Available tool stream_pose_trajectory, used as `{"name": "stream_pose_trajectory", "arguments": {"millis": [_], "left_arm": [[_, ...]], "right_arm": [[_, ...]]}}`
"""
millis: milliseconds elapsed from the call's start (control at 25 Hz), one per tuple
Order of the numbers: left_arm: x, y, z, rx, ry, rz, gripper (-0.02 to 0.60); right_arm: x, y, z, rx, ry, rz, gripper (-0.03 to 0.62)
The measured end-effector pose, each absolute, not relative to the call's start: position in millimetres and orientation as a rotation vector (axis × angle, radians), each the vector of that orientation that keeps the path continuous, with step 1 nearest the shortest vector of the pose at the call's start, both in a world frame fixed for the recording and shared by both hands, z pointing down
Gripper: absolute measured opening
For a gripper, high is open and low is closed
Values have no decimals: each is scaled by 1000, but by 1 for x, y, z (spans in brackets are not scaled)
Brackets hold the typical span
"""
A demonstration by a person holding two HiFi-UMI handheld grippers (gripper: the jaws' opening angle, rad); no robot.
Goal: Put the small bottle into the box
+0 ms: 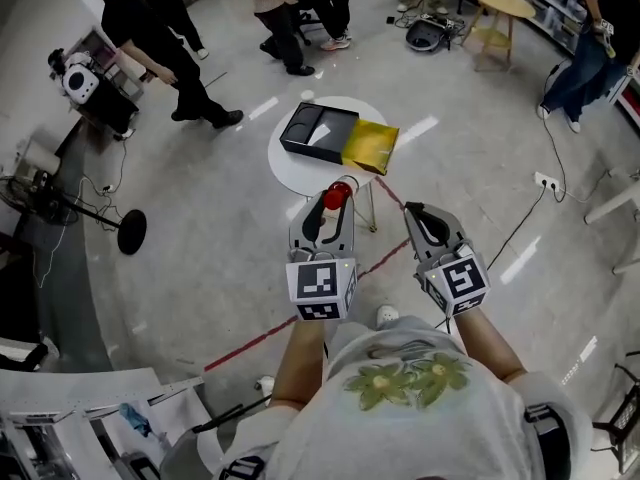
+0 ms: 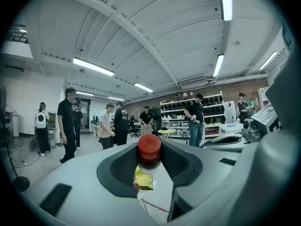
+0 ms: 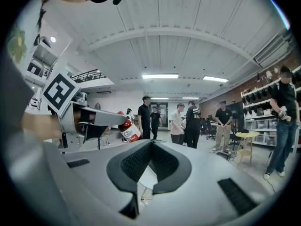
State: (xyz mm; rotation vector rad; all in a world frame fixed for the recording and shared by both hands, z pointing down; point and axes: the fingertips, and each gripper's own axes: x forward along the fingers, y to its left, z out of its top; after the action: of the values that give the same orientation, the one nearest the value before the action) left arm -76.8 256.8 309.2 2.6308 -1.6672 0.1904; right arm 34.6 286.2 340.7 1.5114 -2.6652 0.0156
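Left gripper (image 1: 331, 206) clamps the red-capped bottle (image 2: 149, 152) between its jaws, well short of the open black box (image 1: 318, 131) on the table (image 1: 291, 169) ahead, while right gripper (image 3: 150, 148) alongside is empty, tips together

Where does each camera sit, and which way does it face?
Head view: on the person's head, facing steeply down at the white table and black box; both forearms, left gripper and right gripper show.
Left gripper view: on the left gripper, facing along its jaws across the room; the small bottle is clamped between them.
Right gripper view: on the right gripper, facing across the room; jaws together, empty; left gripper at left.
Shared: all three show the small bottle.
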Motion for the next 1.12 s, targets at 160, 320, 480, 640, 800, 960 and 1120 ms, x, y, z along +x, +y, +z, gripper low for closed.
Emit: {"name": "stream_pose_trajectory", "arguments": {"millis": [160,320,480,640,800,960,1120], "left_arm": [[-65,240,310,2634,-1663,201,146],[-60,225,315,2641,-1642,215,146],[-59,205,324,2637,-1621,229,146],[-56,179,331,2643,-1590,238,146],[-59,146,330,2653,-1562,240,146],[-65,106,330,2656,-1544,221,146],[-66,71,334,2661,-1522,209,146]], "right_arm": [[46,273,344,1528,-2659,33,3],[51,259,348,1553,-2655,40,3],[53,243,355,1568,-2639,64,3],[51,217,360,1577,-2626,74,3],[44,183,357,1582,-2614,74,3],[36,145,358,1578,-2602,71,3],[34,110,365,1578,-2579,80,3]]}}
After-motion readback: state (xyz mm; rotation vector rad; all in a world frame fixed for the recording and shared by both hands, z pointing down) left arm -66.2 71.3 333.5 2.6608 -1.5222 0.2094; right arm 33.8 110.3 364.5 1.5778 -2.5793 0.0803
